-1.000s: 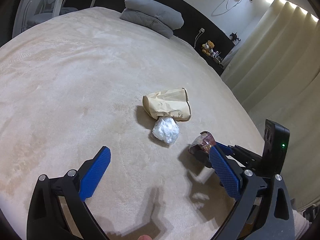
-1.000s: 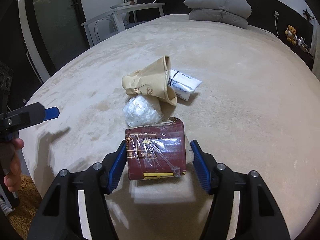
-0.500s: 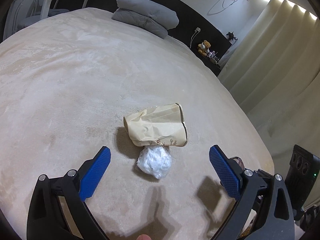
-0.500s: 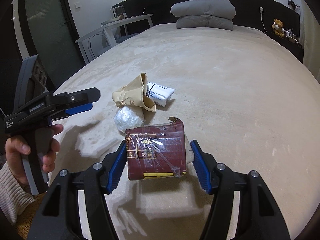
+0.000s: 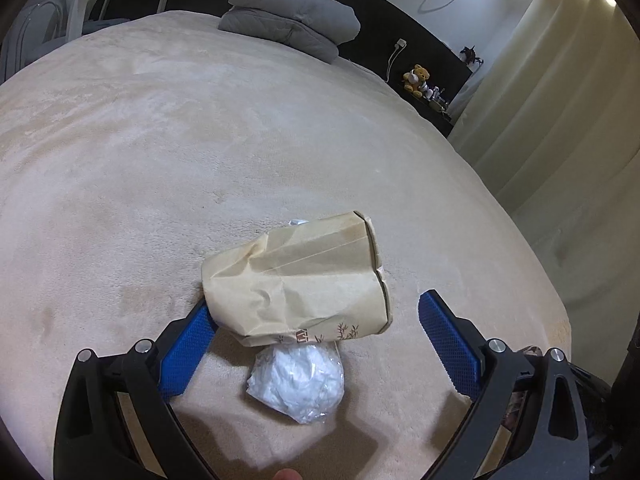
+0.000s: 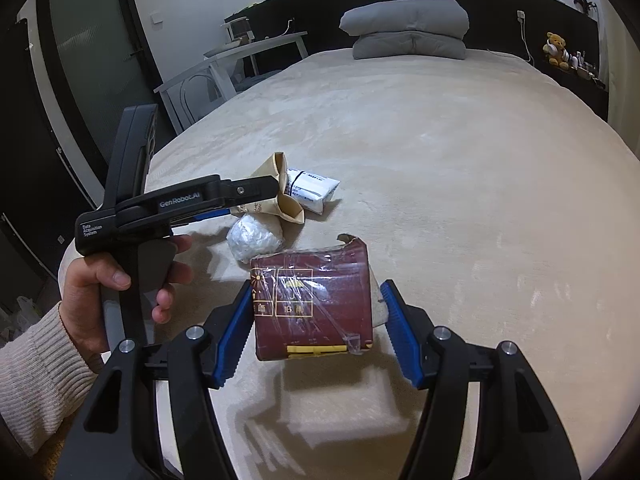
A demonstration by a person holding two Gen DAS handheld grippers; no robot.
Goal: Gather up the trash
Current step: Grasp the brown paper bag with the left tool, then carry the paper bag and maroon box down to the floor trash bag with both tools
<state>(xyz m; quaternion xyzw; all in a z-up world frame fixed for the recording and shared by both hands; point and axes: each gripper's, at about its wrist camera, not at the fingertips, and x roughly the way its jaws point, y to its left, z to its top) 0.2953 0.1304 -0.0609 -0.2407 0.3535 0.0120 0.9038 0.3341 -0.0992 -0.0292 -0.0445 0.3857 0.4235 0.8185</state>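
So the trash here is 4 bits on a beige bed (image 5: 200, 140). The maroon packet (image 6: 314, 300), wrapped in torn clear film, is already off the bedding: the right gripper (image 6: 316, 330) is clamped on it from both sides, blue pads pressing its flanks, and the packet casts a shadow on the blanket below, so it hangs in the air. Makes sense to hold it by the flat sides since the film looks slippery and the corner at the top is ripped.

The other 3 pieces sit bunched together near the foot of the bed: a crumpled paper bag (image 5: 298, 280) lying on its side, a balled-up clear plastic wad (image 5: 298, 384) touching its printed bottom edge, and a white pouch (image 6: 312, 188) tucked behind the bag's mouth. From the left wrist camera only a sliver of that pouch peeks over the bag, so I can't say whether it's leaning on the bag or just beside it.

The left gripper (image 5: 316, 336) is spread wide with nothing in it. One pad is right at the bag's crumpled end, possibly touching, the other stands apart from the folded mouth, and the plastic wad sits between the fingers nearer the camera. My read is it's lined up to pinch the bag across its length. A hand (image 6: 120, 280) in a knit sleeve (image 6: 36, 364) holds that tool by the grip.

Pillows (image 5: 288, 24) are stacked way up at the headboard, well apart from all this.
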